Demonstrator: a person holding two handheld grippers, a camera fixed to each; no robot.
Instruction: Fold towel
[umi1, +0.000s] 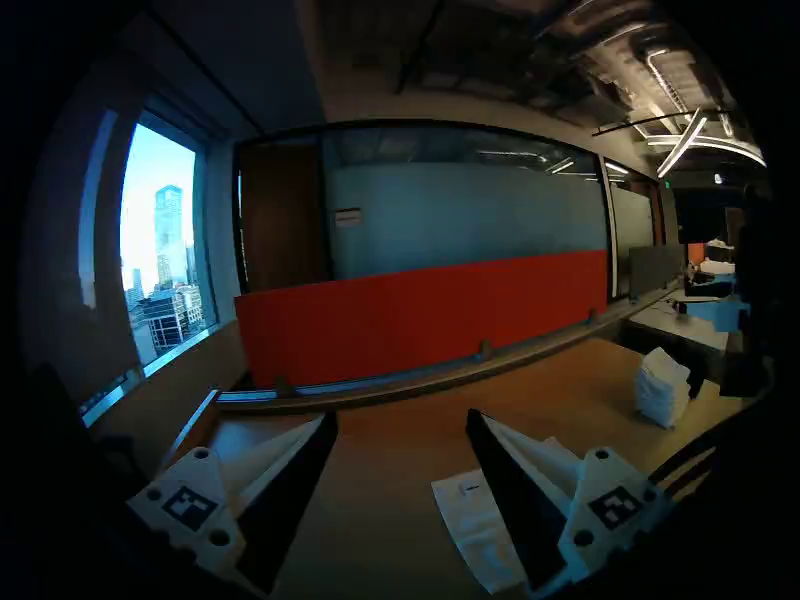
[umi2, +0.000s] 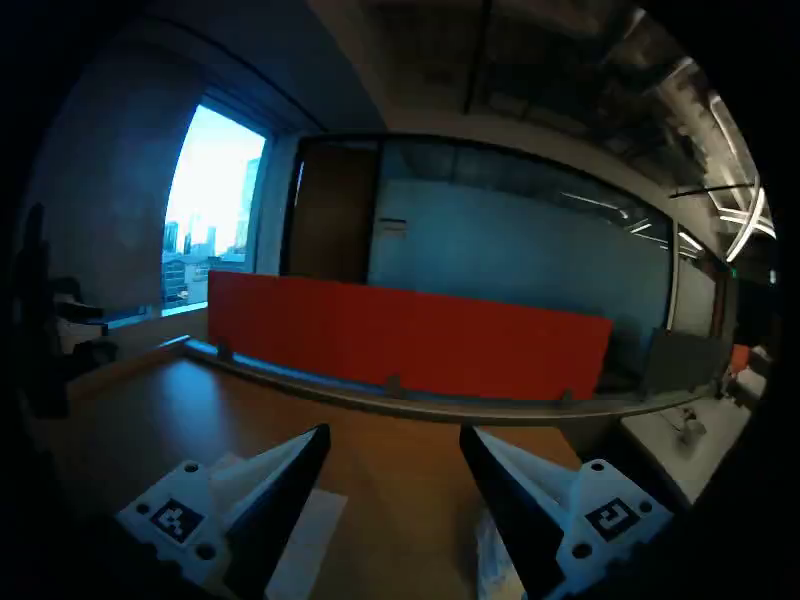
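Towel (umi1: 470, 510): a white one lies flat on the wooden table (umi1: 400, 480) in the left gripper view, low and right of centre, its right part hidden behind the right finger. The left gripper (umi1: 400, 415) hovers above the tabletop with its jaws wide apart and nothing between them. Bare wood runs ahead of the fingertips to the table's far edge, where a grey rail meets a red partition (umi1: 420, 315). At far left is a window (umi1: 160, 260) onto city towers; then a brown door (umi1: 283, 215) and a frosted glass wall (umi1: 470, 215). Further right, a stack of folded white cloths (umi1: 663, 385) sits near the table's right edge, well apart from the flat towel.

In the right gripper view, the right gripper (umi2: 395, 430) is likewise spread wide and holds nothing. A pale flat sheet (umi2: 305, 540) lies beside its left finger, possibly the same towel; the light is too dim to be sure. Open wood lies between the fingers up to the partition, and a white desk (umi2: 680, 445) stands at far right.
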